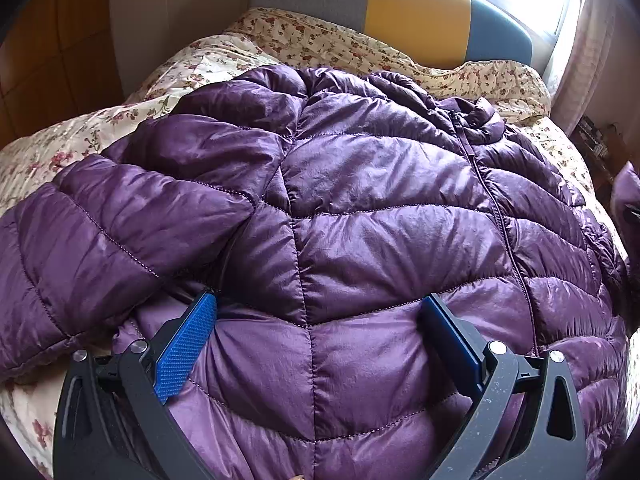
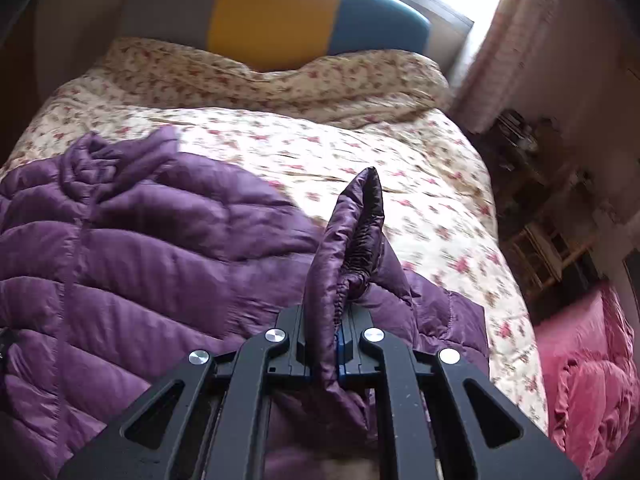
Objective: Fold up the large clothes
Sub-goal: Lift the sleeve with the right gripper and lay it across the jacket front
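A purple quilted puffer jacket (image 1: 380, 200) lies spread front-up on the bed, its zip running down the right of the left wrist view. My left gripper (image 1: 318, 300) stands open over the jacket's lower part, its blue pads (image 1: 184, 344) wide apart with puffy fabric bulging between them. In the right wrist view the jacket's body (image 2: 140, 260) lies at the left. My right gripper (image 2: 326, 320) is shut on the sleeve near its elastic cuff (image 2: 356, 224), which sticks up past the fingertips, lifted off the bed.
A floral duvet (image 2: 320, 148) covers the bed, with bare duvet to the right of the jacket. A grey, yellow and blue headboard (image 2: 272, 12) stands at the far end under a bright window. A pink quilt (image 2: 588, 380) and a wooden shelf (image 2: 548, 248) are to the right.
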### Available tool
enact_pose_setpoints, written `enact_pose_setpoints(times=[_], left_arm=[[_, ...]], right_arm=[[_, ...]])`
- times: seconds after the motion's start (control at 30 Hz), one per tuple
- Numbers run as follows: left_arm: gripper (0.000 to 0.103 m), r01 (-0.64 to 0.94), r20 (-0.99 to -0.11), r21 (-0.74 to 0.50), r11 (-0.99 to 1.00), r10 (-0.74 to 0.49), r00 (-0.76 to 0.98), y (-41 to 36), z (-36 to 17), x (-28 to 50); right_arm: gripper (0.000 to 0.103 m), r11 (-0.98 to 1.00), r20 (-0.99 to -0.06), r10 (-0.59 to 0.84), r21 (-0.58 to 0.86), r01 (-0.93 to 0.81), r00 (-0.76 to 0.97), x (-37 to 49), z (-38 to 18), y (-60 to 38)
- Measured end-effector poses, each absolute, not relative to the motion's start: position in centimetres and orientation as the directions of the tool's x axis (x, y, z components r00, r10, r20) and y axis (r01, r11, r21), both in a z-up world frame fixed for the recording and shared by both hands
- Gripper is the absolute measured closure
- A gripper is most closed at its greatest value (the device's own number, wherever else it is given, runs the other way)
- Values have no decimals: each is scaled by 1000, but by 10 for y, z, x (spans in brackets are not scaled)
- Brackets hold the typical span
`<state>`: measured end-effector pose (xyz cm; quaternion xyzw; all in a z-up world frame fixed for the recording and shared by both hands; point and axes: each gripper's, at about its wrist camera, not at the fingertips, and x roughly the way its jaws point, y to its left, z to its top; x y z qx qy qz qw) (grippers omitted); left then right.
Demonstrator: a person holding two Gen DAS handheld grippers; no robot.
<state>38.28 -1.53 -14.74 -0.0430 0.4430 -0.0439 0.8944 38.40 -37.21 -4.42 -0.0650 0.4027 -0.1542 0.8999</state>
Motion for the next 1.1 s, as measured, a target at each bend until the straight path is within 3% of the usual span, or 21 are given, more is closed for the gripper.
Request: enact_pose_setpoints(times=[0.37, 0.63, 0.73, 0.8, 0.87, 0.97, 1.03, 1.1], left_arm=[[3, 44, -773, -179, 983, -168, 611, -7, -146, 382], [3, 50, -768, -209, 977, -195, 609, -4, -144, 381], [3, 46, -766, -217, 975, -199, 612, -2, -141, 379], [3, 42, -766, -217, 975, -197, 611, -1, -139, 378], [3, 41, -766, -213, 976, -193, 613, -1, -136, 375], [3, 45, -762, -213, 976, -195, 618, -1, -129, 369], [3, 48, -757, -210, 977, -193, 624, -2, -125, 366], [3, 57, -756, -227, 972, -213, 619, -4, -121, 365]], right_arm=[[96, 985, -730, -95, -166, -41, 677, 409, -59, -279], [95, 957, -786, 76, -115, -266, 613, 407, -83, -225], [83, 951, -796, 89, -109, -288, 599, 402, -91, -218], [64, 951, -793, 99, -102, -291, 601, 398, -91, -217], [60, 952, -787, 89, -113, -285, 610, 393, -90, -217], [36, 958, -774, 70, -124, -259, 629, 387, -86, -221], [34, 960, -763, 64, -129, -248, 643, 380, -80, -224], [23, 966, -750, 59, -123, -227, 659, 373, -73, -233]])
